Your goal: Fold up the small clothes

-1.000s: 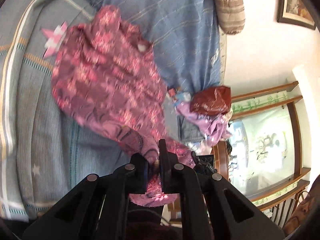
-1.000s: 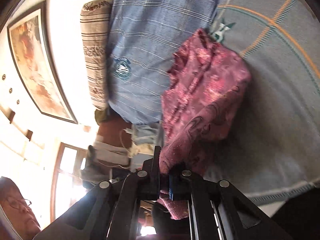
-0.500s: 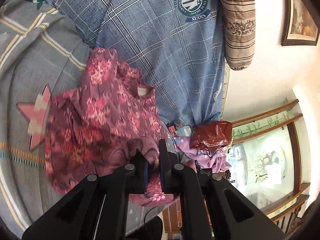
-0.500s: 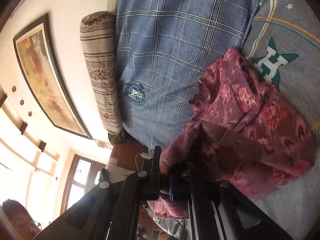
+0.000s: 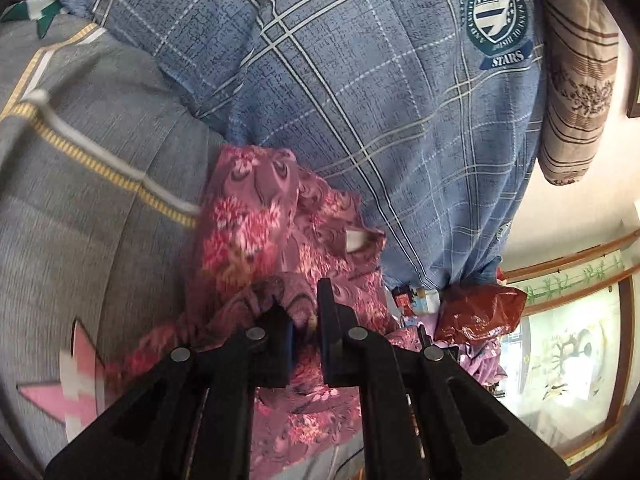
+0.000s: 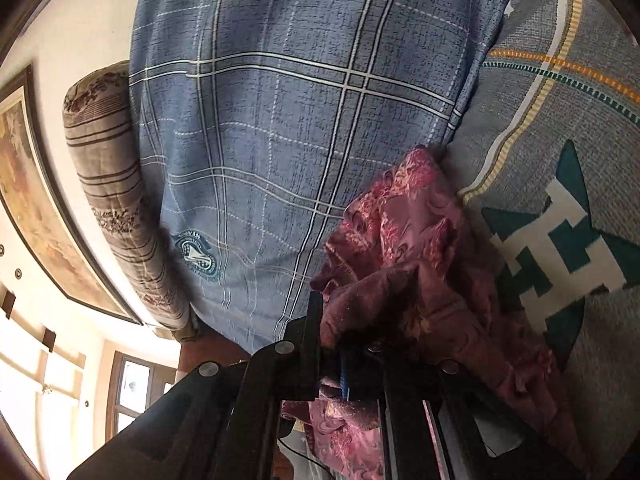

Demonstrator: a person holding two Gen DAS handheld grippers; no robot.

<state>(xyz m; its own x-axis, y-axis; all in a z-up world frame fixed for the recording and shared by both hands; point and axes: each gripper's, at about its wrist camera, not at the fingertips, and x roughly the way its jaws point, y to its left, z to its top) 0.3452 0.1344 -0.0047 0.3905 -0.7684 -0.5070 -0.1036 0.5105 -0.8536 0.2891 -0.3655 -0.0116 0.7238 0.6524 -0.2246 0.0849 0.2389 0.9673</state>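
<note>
The left gripper [image 5: 306,320] is clamping its jaws on a floral garment [image 5: 256,216] lying on the bed [image 5: 80,200] beside a blue plaid pillow [image 5: 360,100]. The right gripper [image 6: 340,344] is pinching another fold, its jaws opening slightly.

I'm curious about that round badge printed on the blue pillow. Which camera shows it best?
The left wrist view: the badge sits large at the top right of the pillow, with its striped shield and the word STARS readable. In the right wrist view a badge on the pillow looks small, its lettering unreadable.
</note>
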